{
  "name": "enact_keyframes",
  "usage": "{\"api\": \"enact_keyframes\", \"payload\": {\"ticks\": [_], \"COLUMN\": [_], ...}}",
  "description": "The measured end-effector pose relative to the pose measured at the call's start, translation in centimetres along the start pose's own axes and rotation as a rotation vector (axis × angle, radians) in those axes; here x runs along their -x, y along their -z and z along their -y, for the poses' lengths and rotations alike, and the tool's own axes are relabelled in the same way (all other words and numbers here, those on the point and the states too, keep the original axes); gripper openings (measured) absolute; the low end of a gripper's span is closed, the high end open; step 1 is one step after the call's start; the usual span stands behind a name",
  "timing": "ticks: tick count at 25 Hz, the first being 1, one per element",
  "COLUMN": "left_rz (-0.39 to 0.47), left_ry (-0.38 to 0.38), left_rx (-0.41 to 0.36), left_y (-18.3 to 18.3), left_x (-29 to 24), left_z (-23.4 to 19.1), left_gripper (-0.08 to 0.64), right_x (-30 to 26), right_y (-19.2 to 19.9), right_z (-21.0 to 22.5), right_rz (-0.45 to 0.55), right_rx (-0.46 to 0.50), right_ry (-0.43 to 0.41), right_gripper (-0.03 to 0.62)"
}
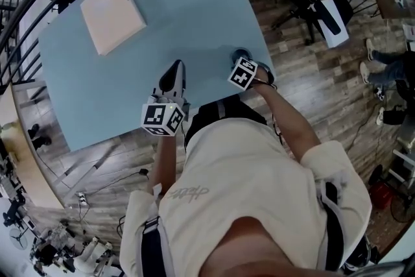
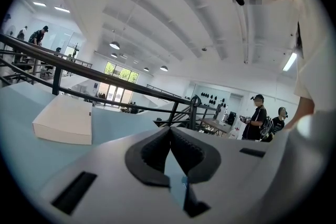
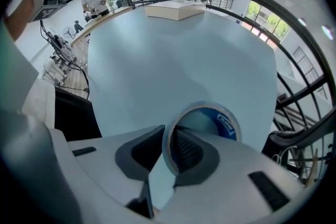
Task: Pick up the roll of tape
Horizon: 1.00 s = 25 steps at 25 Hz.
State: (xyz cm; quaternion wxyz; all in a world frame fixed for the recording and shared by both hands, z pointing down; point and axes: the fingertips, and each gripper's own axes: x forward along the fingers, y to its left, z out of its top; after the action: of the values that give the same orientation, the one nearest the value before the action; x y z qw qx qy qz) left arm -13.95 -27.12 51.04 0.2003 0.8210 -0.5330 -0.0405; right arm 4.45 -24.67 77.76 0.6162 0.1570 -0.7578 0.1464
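- Right gripper view: the right hand-held gripper (image 3: 170, 136) is pointing steeply down at the tabletop (image 3: 173, 60). It is pinching the wall of the roll of tape (image 3: 224, 122), with one jaw standing inside the hole and the other against the outer face.
- The roll is lying flat on the tabletop with its hole facing straight up. Its axis is therefore standing upright, and as a ring it is offering no long axis along the surface.
- To pick it up well, I judge the jaws should be squeezing squarely across the wall with the pads seated low, then rising straight up. A grip on one side of a ring is likely to let the free side droop or swing, so a slow, level lift is looking safest.
- Left gripper view: the left hand-held gripper (image 2: 169, 136) is pressed together on nothing. It is pointing nearly level across the tabletop, towards a white flat box (image 2: 63, 120) lying well apart from it.
- Head view: the right hand-held gripper is working at the tabletop's near right corner, close to the person, and the roll is just peeking out beyond its marker cube. The left one is being held idle near it, and the box is lying towards the far left of the tabletop.
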Motion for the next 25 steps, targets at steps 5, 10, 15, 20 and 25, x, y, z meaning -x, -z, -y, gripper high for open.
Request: {"api": "enact_keyframes", "payload": {"ticks": [5,10,15,20,25], "left_rz": [0.01,0.005,0.007,0.021,0.053], "left_ry": [-0.003,0.004,0.021,0.032,0.029], "left_rx": [-0.006,-0.009,-0.026,-0.054,-0.086], "left_y": [-0.4,-0.7,-0.4,-1.6,-2.9], "left_x": [0.4,0.8,-0.3,-0.9,-1.4], "left_z": [-0.4,-0.6,0.8,1.8,2.8], "left_gripper": [0.018,0.018,0.018,0.018,0.018], "right_x": [1.0,3.4,7.2,13.0,19.2], "right_y": [0.0,-1.5,-2.4,-3.8,-4.4], "right_z": [-0.2,-0.6,0.9,2.7,4.6], "right_rz": [0.062,0.211,0.385,0.57,0.733], "right_rx": [-0.031,-0.093,-0.155,-0.2,-0.201], "right_ry": [-0.033,-0.075,-0.058,-0.017,0.053], "right_gripper": [0.049,0.049,0.049,0.049,0.049]}}
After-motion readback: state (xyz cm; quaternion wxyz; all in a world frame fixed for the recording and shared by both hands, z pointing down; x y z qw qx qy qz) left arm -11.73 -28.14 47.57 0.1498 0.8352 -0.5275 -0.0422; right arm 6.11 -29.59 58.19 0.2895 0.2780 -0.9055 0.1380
